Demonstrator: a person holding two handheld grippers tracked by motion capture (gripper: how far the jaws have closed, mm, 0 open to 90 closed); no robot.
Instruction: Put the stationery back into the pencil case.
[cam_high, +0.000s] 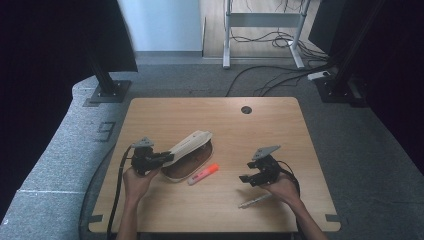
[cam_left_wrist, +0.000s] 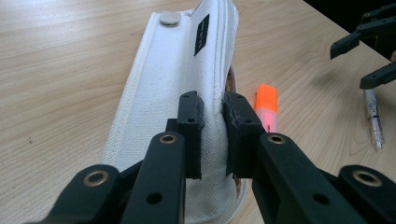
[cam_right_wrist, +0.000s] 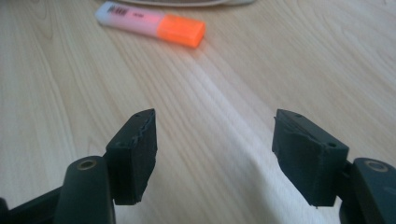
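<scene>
- The left tool (cam_left_wrist: 212, 135) is clamped on the raised flap of the white pencil case (cam_left_wrist: 182, 84), and so holds the case open; in the high view the case (cam_high: 192, 145) lies left of the middle of the worktop (cam_high: 280, 130), its opening facing right.
- The right tool (cam_right_wrist: 215, 144) has its jaws apart with nothing between them. It hangs over bare wood on the right side, in the high view (cam_high: 255, 175), well apart from the case.
- The orange highlighter (cam_high: 203, 174) lies on the worktop just beside the near right edge of the case, outside it, between the two tools.
- A clear pen (cam_high: 254, 201) lies nearer the person, just below the right tool, also outside the case.
- Judged from this, the work is packing the case: the opening step is done, but neither writing thing is inside yet. I cannot tell whether the case already holds anything, since its inside is dark.
- What seems left: pick up the highlighter, put it in, do the same with the pen, then let the flap close.
- Writing: the highlighter (cam_right_wrist: 149, 23) carries a barcode and a short dark print on its pale barrel, too blurred to read.
- A small black tag (cam_left_wrist: 201, 34) is sewn on the flap; its print is too small to read. A round snap stud (cam_left_wrist: 170, 18) sits at the flap's far end.
</scene>
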